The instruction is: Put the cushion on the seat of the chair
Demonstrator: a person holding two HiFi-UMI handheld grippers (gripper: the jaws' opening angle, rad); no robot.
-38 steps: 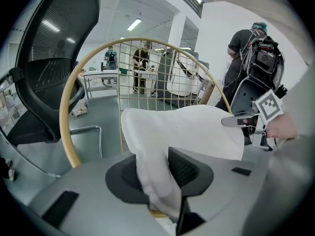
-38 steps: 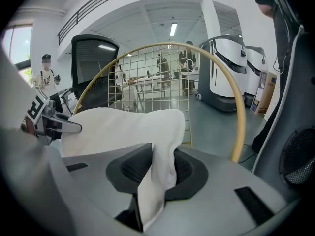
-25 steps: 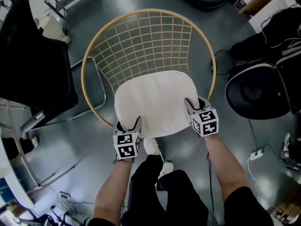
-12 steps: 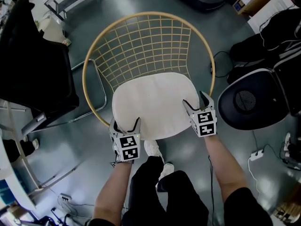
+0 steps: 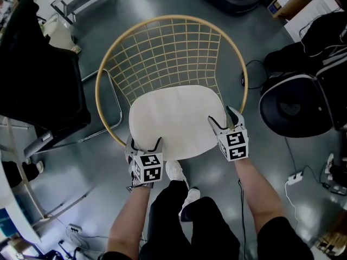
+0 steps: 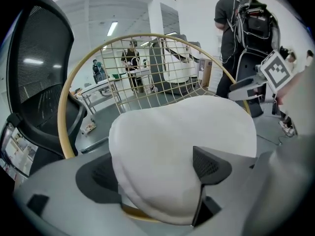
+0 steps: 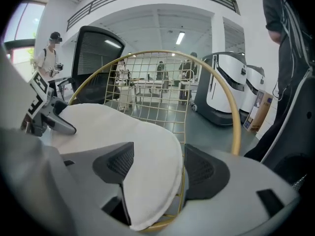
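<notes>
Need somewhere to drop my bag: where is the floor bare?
Bare floor: between the gold chair's rim and the dark chair at right; also lower left, below the chrome frame. Crowded at left by the black office chair.

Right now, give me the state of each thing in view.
cushion: lying flat on the chair.
chair: upright, seat covered.
left gripper: jaws opening, cushion edge between them.
right gripper: jaws opening, cushion edge between them.
</notes>
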